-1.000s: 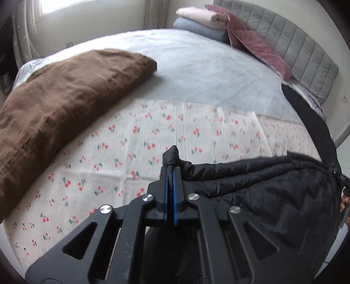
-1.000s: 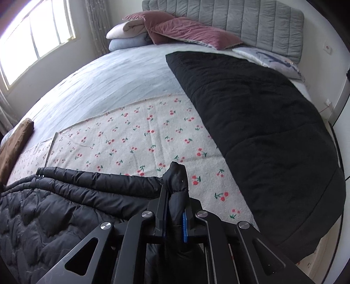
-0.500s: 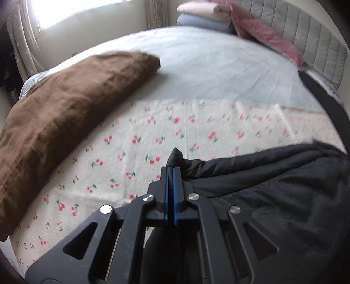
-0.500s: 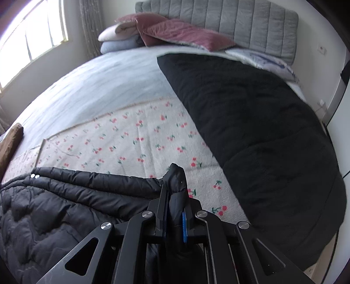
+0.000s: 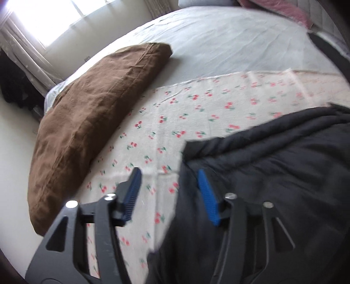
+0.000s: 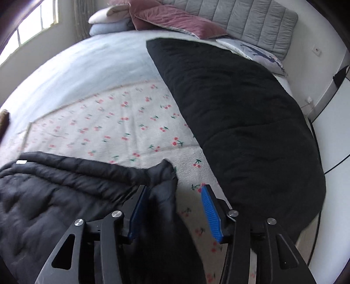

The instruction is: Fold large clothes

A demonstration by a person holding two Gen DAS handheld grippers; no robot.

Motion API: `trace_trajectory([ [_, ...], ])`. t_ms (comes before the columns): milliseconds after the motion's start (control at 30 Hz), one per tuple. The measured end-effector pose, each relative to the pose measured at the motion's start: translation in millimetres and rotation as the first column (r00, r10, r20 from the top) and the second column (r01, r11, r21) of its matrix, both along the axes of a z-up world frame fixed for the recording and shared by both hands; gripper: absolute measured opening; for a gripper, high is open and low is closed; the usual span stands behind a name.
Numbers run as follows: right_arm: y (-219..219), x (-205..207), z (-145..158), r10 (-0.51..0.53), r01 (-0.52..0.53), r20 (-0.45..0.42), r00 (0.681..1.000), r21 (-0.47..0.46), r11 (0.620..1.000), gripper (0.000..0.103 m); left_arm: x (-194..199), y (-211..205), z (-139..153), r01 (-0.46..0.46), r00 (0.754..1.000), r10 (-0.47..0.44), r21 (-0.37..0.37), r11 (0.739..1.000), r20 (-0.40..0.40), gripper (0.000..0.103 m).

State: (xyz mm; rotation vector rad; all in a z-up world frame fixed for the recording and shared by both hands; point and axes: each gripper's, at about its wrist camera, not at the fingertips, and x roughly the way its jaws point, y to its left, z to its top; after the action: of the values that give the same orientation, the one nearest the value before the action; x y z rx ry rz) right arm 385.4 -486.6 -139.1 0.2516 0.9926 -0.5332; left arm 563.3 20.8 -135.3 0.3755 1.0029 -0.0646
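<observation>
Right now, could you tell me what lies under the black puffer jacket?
The black puffer jacket lies on the cherry-print sheet, which shows beyond its edge and spreads over the pale bedsheet. Whatever is directly beneath the jacket is covered.

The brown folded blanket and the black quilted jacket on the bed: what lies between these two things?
Only the cherry-print sheet lies between the brown folded blanket and the black quilted jacket; that stretch is otherwise bare. The left wrist view shows it.

Cherry-print sheet on pale blue bed, brown folded blanket — black quilt, grey headboard
</observation>
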Motion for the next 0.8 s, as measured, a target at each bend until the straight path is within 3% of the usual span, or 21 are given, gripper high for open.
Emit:
trace_trajectory([
  [200, 53.3, -20.3, 42.3, 0.124, -0.123, 0.100, 0.987, -0.018, 0.992, 0.075, -47.1, -25.3, 38.9, 0.103, 0.994, -0.097, -0.161, 0.982, 0.044, 0.080],
  [300, 88.4, -11.3, 51.1, 0.186, -0.188, 0.129, 0.974, 0.007, 0.982, 0.078, -55.3, -49.7, 42.7, 0.145, 0.989, -0.140, -0.227, 0.963, 0.037, 0.081],
  [533, 181.9, 28.8, 23.5, 0.289, -0.309, 0.160, 0.944, 0.113, 0.944, 0.079, -63.1, -93.3, 19.4, 0.139, 0.989, -0.147, -0.374, 0.917, 0.005, 0.081],
  [600, 201.5, 39.0, 8.2, 0.324, -0.342, 0.147, 0.935, 0.121, 0.932, 0.079, -69.5, -102.8, 9.5, 0.155, 0.986, -0.166, -0.367, 0.917, 0.004, 0.081],
  [700, 216.0, 42.5, -7.4, 0.370, -0.376, 0.120, 0.921, 0.034, 0.926, 0.079, -69.2, -101.0, -1.9, 0.177, 0.983, -0.182, -0.328, 0.928, 0.014, 0.081],
  [800, 194.1, 34.2, -11.8, 0.373, -0.380, 0.131, 0.918, 0.032, 0.924, 0.079, -56.7, -74.9, -5.9, 0.153, 0.987, -0.159, -0.342, 0.927, 0.011, 0.081],
])
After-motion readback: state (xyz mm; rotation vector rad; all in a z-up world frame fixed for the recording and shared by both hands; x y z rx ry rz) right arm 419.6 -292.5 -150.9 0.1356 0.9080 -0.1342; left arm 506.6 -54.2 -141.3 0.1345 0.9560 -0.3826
